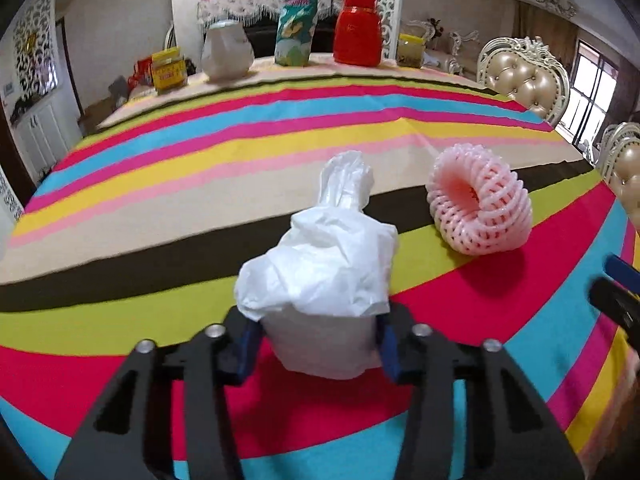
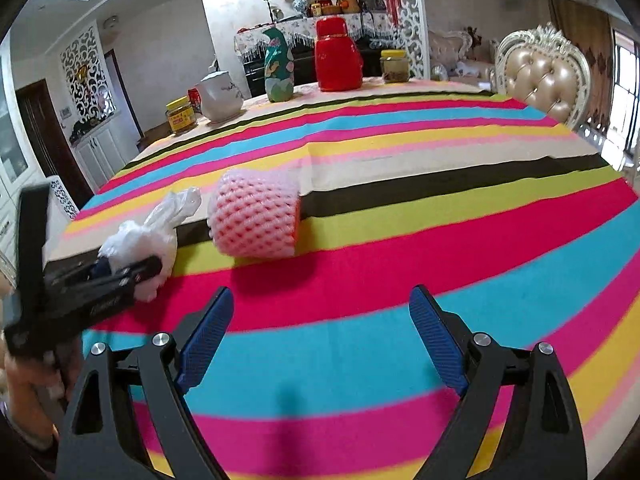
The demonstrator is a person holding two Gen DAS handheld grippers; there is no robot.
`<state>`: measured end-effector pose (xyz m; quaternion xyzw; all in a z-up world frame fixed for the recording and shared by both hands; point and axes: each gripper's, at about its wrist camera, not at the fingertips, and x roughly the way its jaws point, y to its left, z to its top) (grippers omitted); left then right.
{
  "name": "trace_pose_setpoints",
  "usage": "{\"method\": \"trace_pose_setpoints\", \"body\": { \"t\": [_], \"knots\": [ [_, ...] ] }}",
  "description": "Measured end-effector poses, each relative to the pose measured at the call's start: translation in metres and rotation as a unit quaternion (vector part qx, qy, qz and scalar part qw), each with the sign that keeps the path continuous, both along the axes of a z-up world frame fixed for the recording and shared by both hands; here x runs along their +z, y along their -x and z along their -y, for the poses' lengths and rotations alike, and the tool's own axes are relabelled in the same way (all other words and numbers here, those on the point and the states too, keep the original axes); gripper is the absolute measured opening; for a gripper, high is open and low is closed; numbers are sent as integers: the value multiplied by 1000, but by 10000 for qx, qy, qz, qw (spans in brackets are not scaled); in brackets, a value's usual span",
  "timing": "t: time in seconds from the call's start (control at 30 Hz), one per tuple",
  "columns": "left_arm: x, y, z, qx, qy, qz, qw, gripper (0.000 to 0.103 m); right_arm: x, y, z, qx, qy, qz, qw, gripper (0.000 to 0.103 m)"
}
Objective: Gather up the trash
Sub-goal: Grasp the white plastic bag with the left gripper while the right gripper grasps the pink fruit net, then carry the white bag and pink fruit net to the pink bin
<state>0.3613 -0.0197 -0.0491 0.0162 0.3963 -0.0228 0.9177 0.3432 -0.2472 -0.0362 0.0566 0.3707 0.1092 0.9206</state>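
Note:
A crumpled white plastic bag [image 1: 324,280] sits between the blue pads of my left gripper [image 1: 320,344], which is shut on it low over the striped tablecloth [image 1: 160,184]. It also shows in the right wrist view [image 2: 140,236], with the left gripper [image 2: 120,272] around it. A pink foam fruit net [image 1: 480,208] lies on its side to the right of the bag; it shows in the right wrist view too [image 2: 256,216]. My right gripper [image 2: 320,320] is open and empty, above the cloth in front of the net.
At the table's far edge stand a yellow-lidded jar [image 1: 170,70], a white jug [image 1: 226,52], a green bag [image 1: 296,28], a red flask [image 1: 358,28] and another jar [image 1: 410,50]. Padded chairs [image 1: 524,76] stand along the right side.

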Motion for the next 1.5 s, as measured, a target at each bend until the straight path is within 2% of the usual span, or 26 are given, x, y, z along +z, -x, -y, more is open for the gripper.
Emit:
{"method": "trace_pose_setpoints", "body": {
  "t": [0.07, 0.13, 0.3, 0.5, 0.53, 0.57, 0.6, 0.63, 0.67, 0.87, 1.17, 1.5],
  "knots": [
    [4, 4, -1, 44, -239, 198, 9995, 41, -2, -12, -9, 73, -66, -51, 9999, 84],
    [9, 5, -5, 145, -279, 281, 9991, 40, -3, -23, -20, 138, -41, -81, 9999, 84],
    [17, 8, -25, 588, -153, 432, 9972, 40, -8, -52, -53, 315, 39, -177, 9993, 84],
    [20, 4, -35, 689, 22, 452, 9966, 40, -16, -76, -81, 285, 198, -249, 9991, 82],
    [21, 5, -35, 685, 53, 468, 9965, 40, -17, -79, -82, 267, 209, -252, 9991, 76],
    [22, 4, -34, 682, 62, 490, 9964, 40, -17, -80, -83, 248, 210, -264, 9991, 66],
    [24, 5, -33, 673, 57, 522, 9964, 40, -16, -79, -82, 216, 214, -240, 9992, 64],
    [24, 5, -33, 666, 54, 536, 9963, 40, -15, -79, -82, 200, 218, -210, 9993, 58],
    [25, 7, -33, 657, 56, 548, 9963, 40, -14, -77, -82, 199, 252, -158, 9994, 50],
    [21, 8, -34, 614, 183, 470, 9968, 40, -5, -52, -75, 168, 473, 149, 9986, 35],
    [23, 12, -28, 452, 291, 528, 9972, 40, 11, -3, -60, 289, 438, 430, 9977, 33],
    [29, 28, -17, 273, 213, 750, 9966, 40, 24, 76, -37, 325, 529, 645, 9960, 33]
  ]
}}
